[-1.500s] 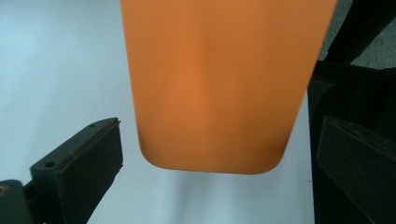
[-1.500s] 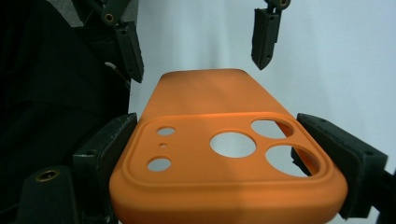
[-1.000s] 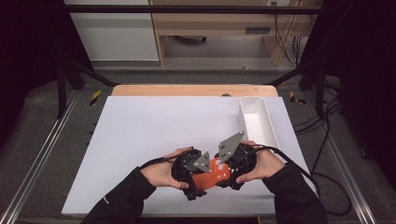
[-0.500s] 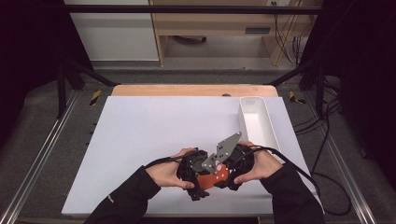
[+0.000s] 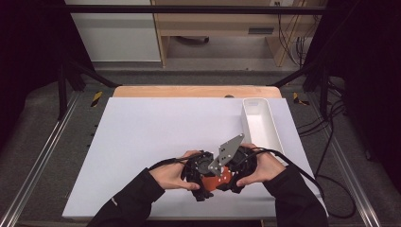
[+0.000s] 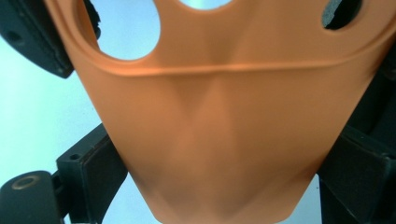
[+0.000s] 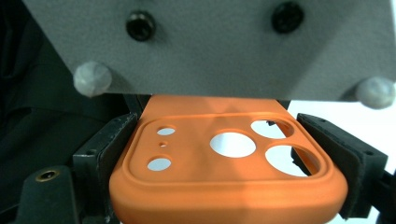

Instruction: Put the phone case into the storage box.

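Note:
An orange phone case (image 5: 218, 181) with camera cut-outs hangs just above the table's front edge, between my two grippers. My right gripper (image 7: 224, 151) is shut on the case (image 7: 224, 158) at its camera end, one pad on each side edge. From the opposite side my left gripper (image 6: 224, 172) holds the other end. Its jaws have just been closing, and the case (image 6: 215, 130) sits between them, touched by both pads and creased down its middle. In the high view the left gripper (image 5: 201, 182) and the right gripper (image 5: 232, 177) meet nose to nose.
A grey three-cornered plate (image 5: 228, 152) stands tilted above the grippers and blocks the top of the right gripper view (image 7: 210, 46). A white tray (image 5: 272, 124) lies at the right of the white table top (image 5: 156, 132). Cables trail off to the right.
The two grippers have drawn a little closer together over the case, so less orange shows between them. The right hand has stayed where it was.

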Demonstrator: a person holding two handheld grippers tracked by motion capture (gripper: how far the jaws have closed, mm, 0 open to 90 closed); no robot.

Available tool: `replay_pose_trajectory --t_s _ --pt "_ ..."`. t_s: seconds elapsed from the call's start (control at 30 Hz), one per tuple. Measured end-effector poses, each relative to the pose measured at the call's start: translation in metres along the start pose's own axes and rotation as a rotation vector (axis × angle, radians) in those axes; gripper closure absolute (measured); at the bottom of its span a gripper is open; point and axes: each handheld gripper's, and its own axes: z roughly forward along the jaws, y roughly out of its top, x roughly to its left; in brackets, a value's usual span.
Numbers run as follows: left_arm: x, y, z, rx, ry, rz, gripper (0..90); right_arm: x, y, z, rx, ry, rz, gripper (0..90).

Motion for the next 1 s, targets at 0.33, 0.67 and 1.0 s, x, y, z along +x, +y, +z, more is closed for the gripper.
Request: replay_pose_trajectory --t_s 0.33,0.67,1.0 --pt "-0.0006 0.0014 0.0016 0.014 0.006 0.019 12.7 0.0008 0.0001 -0.0004 -0.001 0.008 0.000 16.0" --pt "-0.0016 0.0001 0.0008 0.012 0.034 0.016 13.7 0.0011 0.0001 0.0001 -0.008 -0.002 -0.014 15.8" --pt "0.0004 -0.0002 -0.0007 0.019 0.038 0.036 14.1 0.0018 0.0008 -0.0007 -0.025 -0.017 -0.025 15.2"
